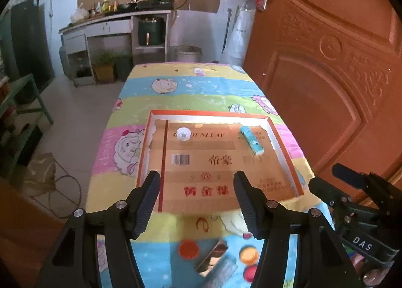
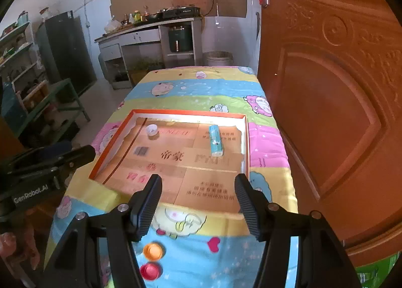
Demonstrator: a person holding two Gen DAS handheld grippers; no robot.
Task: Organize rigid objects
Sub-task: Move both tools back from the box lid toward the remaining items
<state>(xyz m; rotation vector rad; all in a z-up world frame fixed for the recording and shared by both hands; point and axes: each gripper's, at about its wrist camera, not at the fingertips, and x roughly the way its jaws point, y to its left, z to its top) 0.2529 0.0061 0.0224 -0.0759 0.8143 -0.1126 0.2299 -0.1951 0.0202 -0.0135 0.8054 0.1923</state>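
The shallow box (image 1: 284, 147) already holds a white cap (image 1: 183, 133) at 11 o'clock and a teal carton (image 1: 252, 140) at 1 o'clock; the task looks partly done; an orange cap (image 2: 153, 251), a red cap (image 2: 150, 271) and a glass jar (image 1: 221, 263) wait at 6 o'clock; left gripper (image 1: 197, 202) and right gripper (image 2: 198, 204) hover with jaws apart, empty.

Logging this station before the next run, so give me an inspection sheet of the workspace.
Surface: cartoon-print tablecloth covers the table.
Job's things: shallow orange-rimmed box holds a white cap and a teal packet; orange cap and red cap lie outside, nearer the grippers.
Clutter: glass jar lying on the cloth.
Grippers: left gripper and right gripper open, empty.
Cables: one hanging on the far wall.
Surroundings: wooden door, kitchen counter.
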